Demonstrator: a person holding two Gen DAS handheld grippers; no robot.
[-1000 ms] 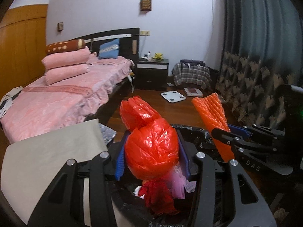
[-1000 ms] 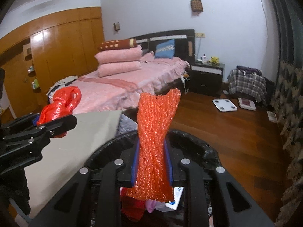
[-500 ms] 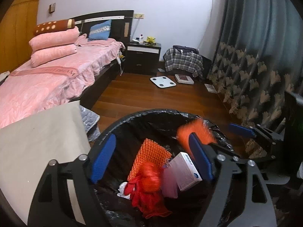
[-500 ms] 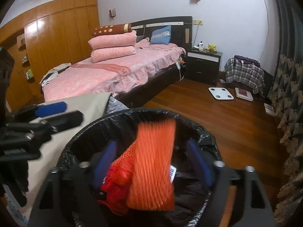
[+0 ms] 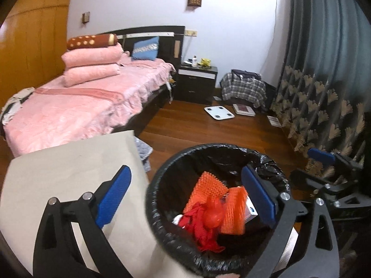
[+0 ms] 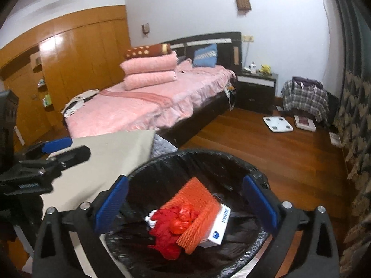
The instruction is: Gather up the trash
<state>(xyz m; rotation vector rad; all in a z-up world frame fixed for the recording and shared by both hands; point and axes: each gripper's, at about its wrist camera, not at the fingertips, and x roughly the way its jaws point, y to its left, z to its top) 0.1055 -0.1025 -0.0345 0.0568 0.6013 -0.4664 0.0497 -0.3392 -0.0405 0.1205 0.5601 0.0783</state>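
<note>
A black-lined trash bin [image 5: 162, 178] [image 6: 185, 157] stands below both grippers. Inside lie a red plastic bag [image 5: 206, 222] [image 6: 171, 229], orange foam net [image 5: 233, 210] [image 6: 194, 206] and a white box [image 5: 251, 213] [image 6: 220, 229]. My left gripper [image 5: 185, 192] is open and empty above the bin's left rim, beside the beige table [image 5: 69, 162]. My right gripper [image 6: 185, 199] is open and empty directly over the bin. The left gripper's fingers [image 6: 58, 146] show at the left of the right wrist view; the right gripper [image 5: 324, 173] shows at the right of the left wrist view.
A beige table top [image 6: 111, 153] adjoins the bin on the left. A pink bed [image 5: 81, 106] lies behind it. A dark nightstand [image 5: 197, 83], white scale [image 5: 219, 113] and plaid clothes [image 5: 243, 88] sit on the wood floor. Curtains [image 5: 324, 69] hang at right.
Both grippers opened and dropped their loads: the red bag and the orange foam net fell into the bin. The left gripper has since shifted leftwards toward the table.
</note>
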